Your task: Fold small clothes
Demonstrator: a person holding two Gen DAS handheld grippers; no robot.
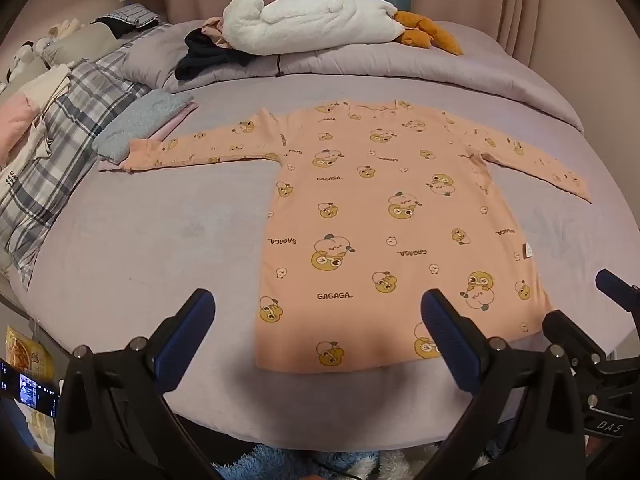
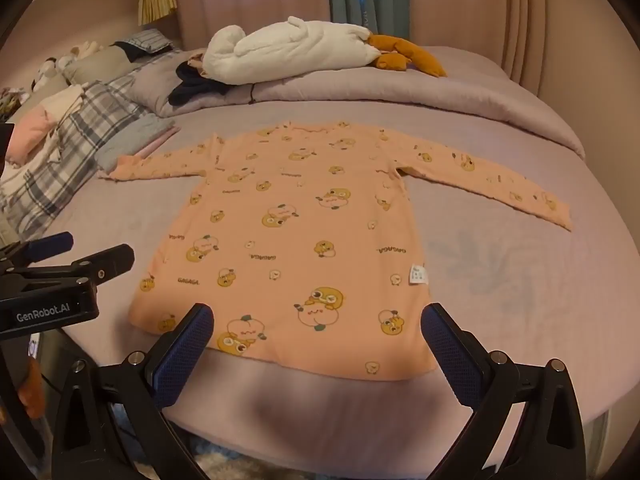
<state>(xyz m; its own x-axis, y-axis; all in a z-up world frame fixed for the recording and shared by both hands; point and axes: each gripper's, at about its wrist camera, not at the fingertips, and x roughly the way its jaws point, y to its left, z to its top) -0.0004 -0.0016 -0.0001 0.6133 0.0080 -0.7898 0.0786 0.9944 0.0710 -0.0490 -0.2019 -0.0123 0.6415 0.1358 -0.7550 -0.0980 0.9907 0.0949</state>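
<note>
On the bed [image 1: 140, 240], straight out at my twelve o'clock, lies the shirt [image 1: 380, 220], spread flat with the hem toward me and the neck at the far side. It is peach with printed cartoon figures and the word GAGAGA. Both sleeves stretch out, one to nine o'clock and one to three. The nine o'clock cuff [image 1: 140, 156] lies on the edge of a folded grey-blue cloth [image 1: 140, 124], which lies beside a plaid quilt [image 1: 72, 128]. A small white tag [image 2: 419, 275] sticks out of the side seam at the three o'clock edge.

My left tongs [image 1: 318, 318] are spread wide and hold nothing; they hover over the hem's nine o'clock corner, one blue pad over bare sheet, the other over the shirt. My right tongs [image 2: 316, 330] are also wide and empty, straddling the hem nearer its three o'clock corner. From the right camera I see the left tongs at about nine o'clock, beside the hem's corner; from the left camera the right tongs show at three o'clock.

Across the bed at twelve o'clock a rolled grey duvet [image 1: 400, 68] runs side to side, and on it rest a white plush goose [image 1: 312, 20] with orange feet and some dark clothes [image 1: 204, 56].
</note>
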